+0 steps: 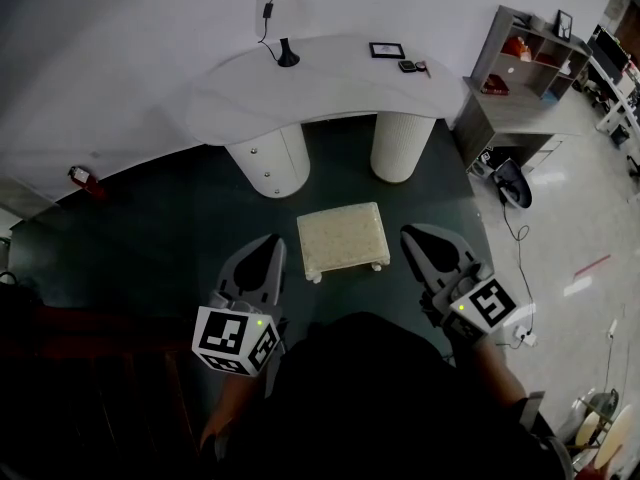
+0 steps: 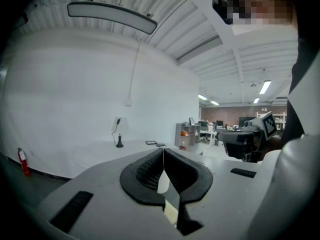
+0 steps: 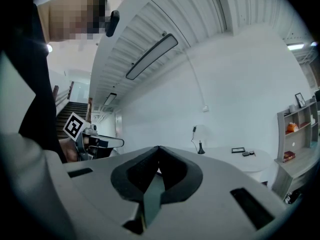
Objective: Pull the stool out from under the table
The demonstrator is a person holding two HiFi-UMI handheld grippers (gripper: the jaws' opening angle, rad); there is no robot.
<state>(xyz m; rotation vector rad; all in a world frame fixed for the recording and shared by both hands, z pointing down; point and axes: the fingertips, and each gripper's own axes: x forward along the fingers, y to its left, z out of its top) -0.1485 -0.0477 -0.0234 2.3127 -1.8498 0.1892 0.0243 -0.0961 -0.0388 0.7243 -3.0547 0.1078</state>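
The cream, square, cushioned stool (image 1: 343, 236) stood on the dark floor in front of the white curved table (image 1: 330, 83), clear of its edge, so I judged the pulling step to be done. My left gripper (image 1: 270, 243) and right gripper (image 1: 412, 236) hung just beside the stool, one on each side. Both had their jaws pressed together and held nothing. The next move, I think, called only for taking my hands away.

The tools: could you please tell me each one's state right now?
Left tool: closed, holding nothing.
Right tool: closed, holding nothing.
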